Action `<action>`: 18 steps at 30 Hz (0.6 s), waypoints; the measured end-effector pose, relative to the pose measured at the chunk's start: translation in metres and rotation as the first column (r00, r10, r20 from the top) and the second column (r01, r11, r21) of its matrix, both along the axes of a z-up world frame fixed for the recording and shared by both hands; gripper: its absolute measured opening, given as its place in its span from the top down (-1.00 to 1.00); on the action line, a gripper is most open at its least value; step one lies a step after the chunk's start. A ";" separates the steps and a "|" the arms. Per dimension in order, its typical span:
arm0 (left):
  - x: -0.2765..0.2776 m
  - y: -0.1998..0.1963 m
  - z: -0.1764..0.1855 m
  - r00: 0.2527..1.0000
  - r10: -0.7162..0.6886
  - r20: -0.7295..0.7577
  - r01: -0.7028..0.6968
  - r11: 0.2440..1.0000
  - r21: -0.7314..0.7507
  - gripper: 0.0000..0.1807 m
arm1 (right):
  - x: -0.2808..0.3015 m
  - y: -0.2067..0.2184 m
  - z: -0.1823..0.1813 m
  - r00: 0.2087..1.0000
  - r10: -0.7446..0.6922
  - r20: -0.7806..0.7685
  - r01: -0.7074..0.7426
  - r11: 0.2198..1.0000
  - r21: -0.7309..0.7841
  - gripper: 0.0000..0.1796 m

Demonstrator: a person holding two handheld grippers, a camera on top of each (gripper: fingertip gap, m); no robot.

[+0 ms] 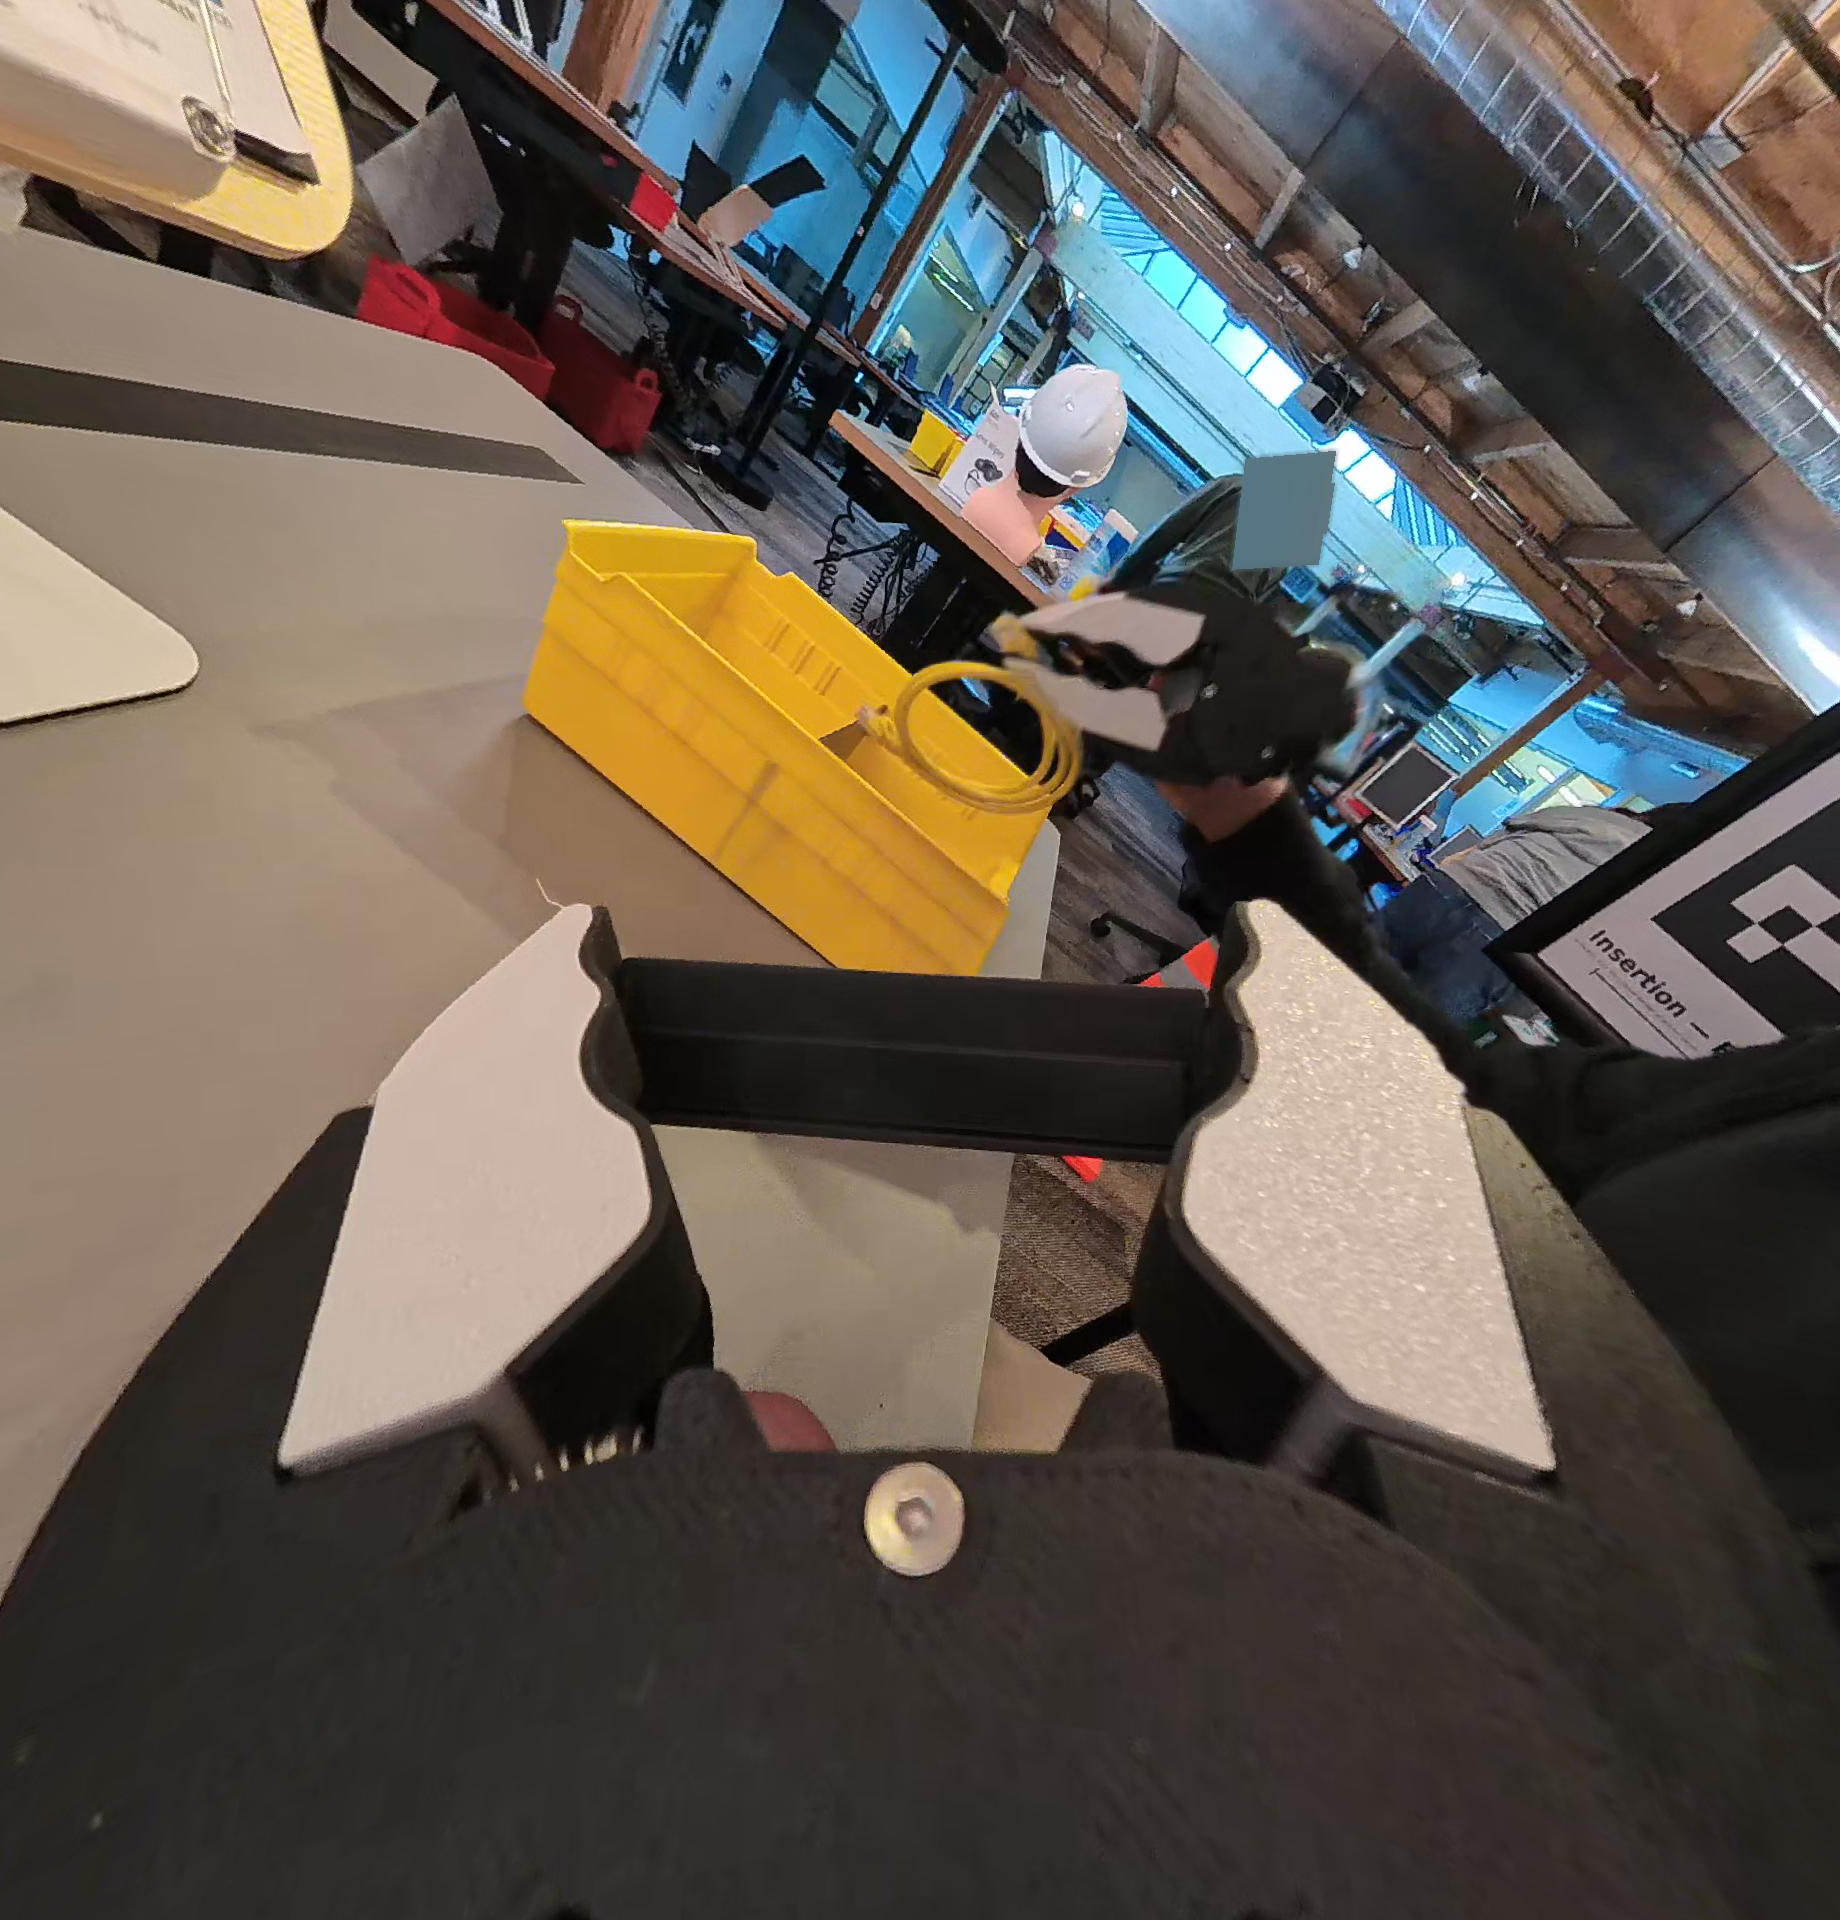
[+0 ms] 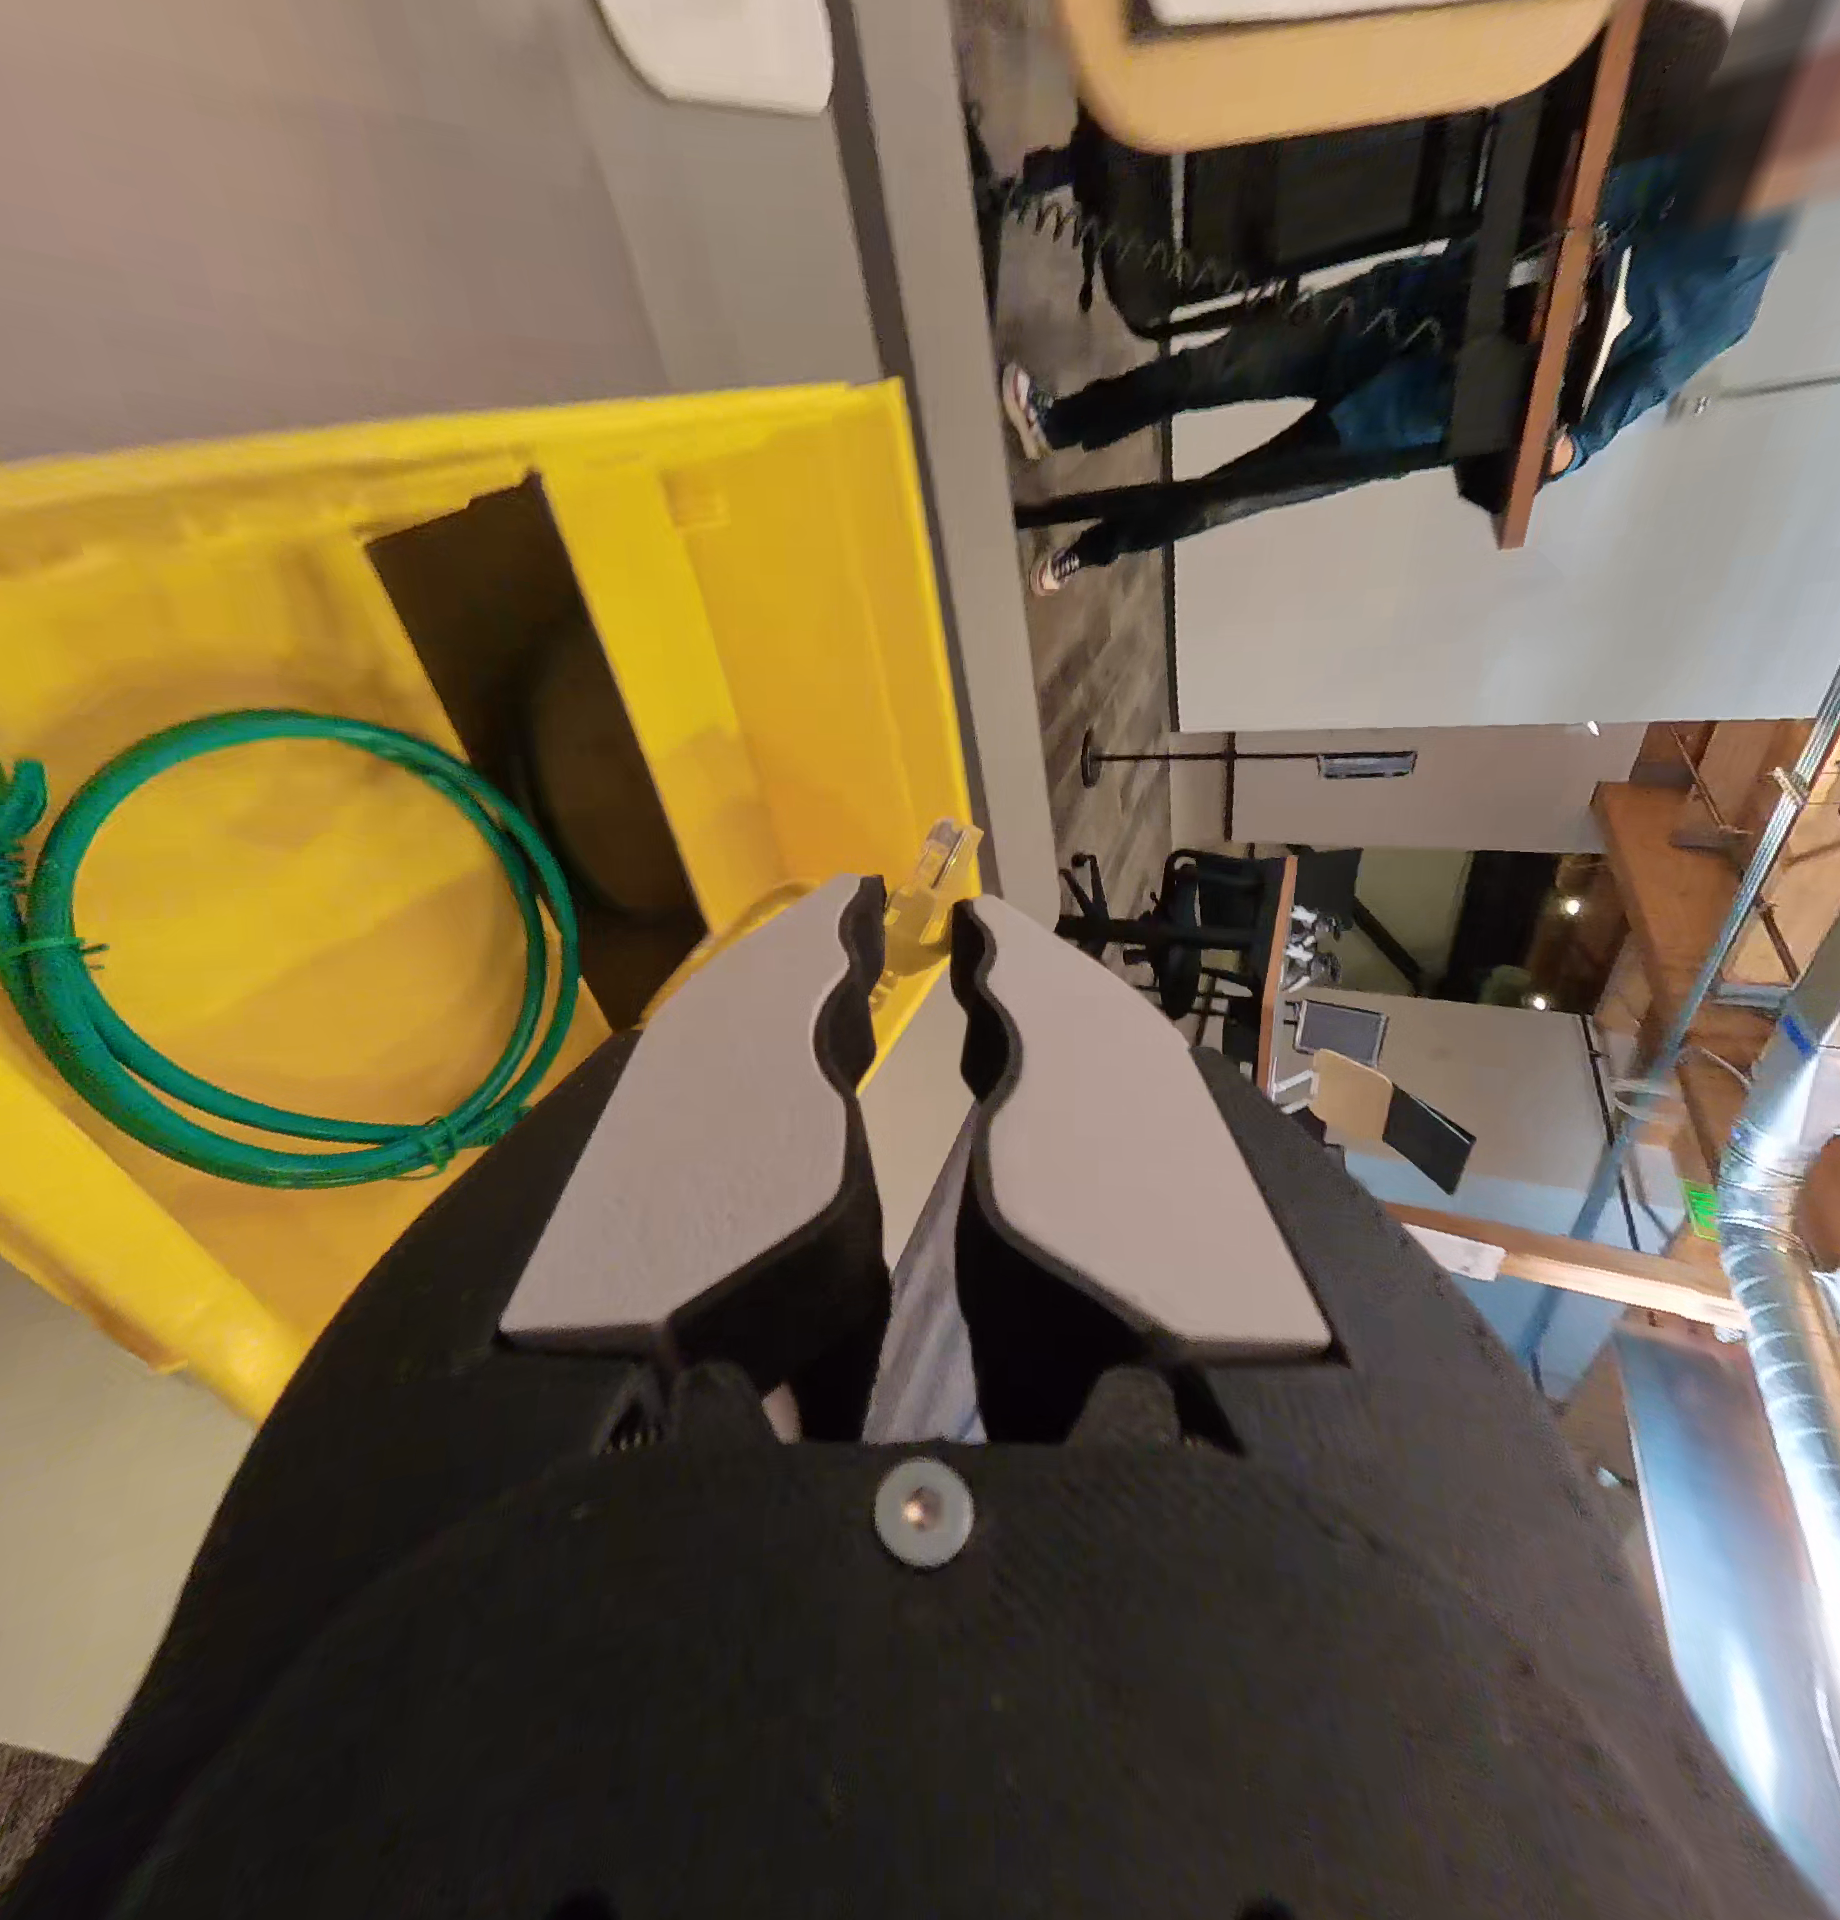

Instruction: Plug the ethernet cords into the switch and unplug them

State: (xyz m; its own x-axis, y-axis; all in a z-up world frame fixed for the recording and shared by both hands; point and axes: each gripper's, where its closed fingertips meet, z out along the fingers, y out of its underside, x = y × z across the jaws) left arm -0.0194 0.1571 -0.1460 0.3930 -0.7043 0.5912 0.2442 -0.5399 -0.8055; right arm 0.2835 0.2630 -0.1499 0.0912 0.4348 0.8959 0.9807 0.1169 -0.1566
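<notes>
My left gripper is shut on a long black box, the switch, held crosswise between its fingertips above the grey table's right edge. My right gripper is shut on the plug of a yellow ethernet cord. In the left wrist view the right gripper hovers above the far end of a yellow bin, and the yellow cord's coil hangs below it. A coiled green ethernet cord lies inside the bin.
A white pad lies on the table at the left. Red bins sit on the floor beyond. A sign board with a black-and-white marker stands at the right. A person stands by a desk past the table edge.
</notes>
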 end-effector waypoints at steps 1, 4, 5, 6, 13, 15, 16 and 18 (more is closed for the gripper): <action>0.000 0.000 0.000 1.000 0.000 -0.004 0.000 1.000 0.003 -0.17 | 0.003 0.004 -0.014 1.000 -0.016 0.022 0.016 1.000 0.004 0.86; 0.002 -0.001 -0.001 1.000 -0.002 -0.020 0.003 1.000 0.010 -0.18 | 0.000 0.007 -0.054 0.999 -0.029 0.030 0.029 1.000 -0.003 0.85; 0.002 -0.001 -0.001 1.000 -0.005 -0.018 0.005 1.000 0.007 -0.18 | -0.007 0.004 -0.068 0.999 -0.009 0.043 0.010 1.000 -0.024 0.85; 0.003 -0.001 -0.002 1.000 -0.006 -0.018 0.007 1.000 0.003 -0.18 | -0.012 0.002 -0.081 0.999 -0.001 0.052 0.003 0.999 -0.048 0.85; 0.005 -0.002 -0.012 0.999 -0.017 -0.032 0.016 1.000 -0.020 -0.18 | -0.034 -0.001 -0.121 0.990 -0.015 -0.139 -0.022 0.965 -0.261 0.64; 0.004 -0.001 -0.013 0.999 -0.019 -0.032 0.019 1.000 -0.022 -0.18 | -0.036 -0.004 -0.113 0.979 -0.032 -0.202 -0.035 0.947 -0.321 0.47; 0.004 0.000 -0.013 0.999 -0.019 -0.028 0.019 1.000 -0.024 -0.18 | -0.036 -0.006 -0.110 0.975 -0.044 -0.216 -0.037 0.933 -0.358 0.41; 0.006 -0.001 -0.015 0.999 -0.025 -0.033 0.024 0.999 -0.027 -0.18 | -0.035 -0.012 -0.095 0.971 -0.043 -0.235 -0.054 0.920 -0.389 0.35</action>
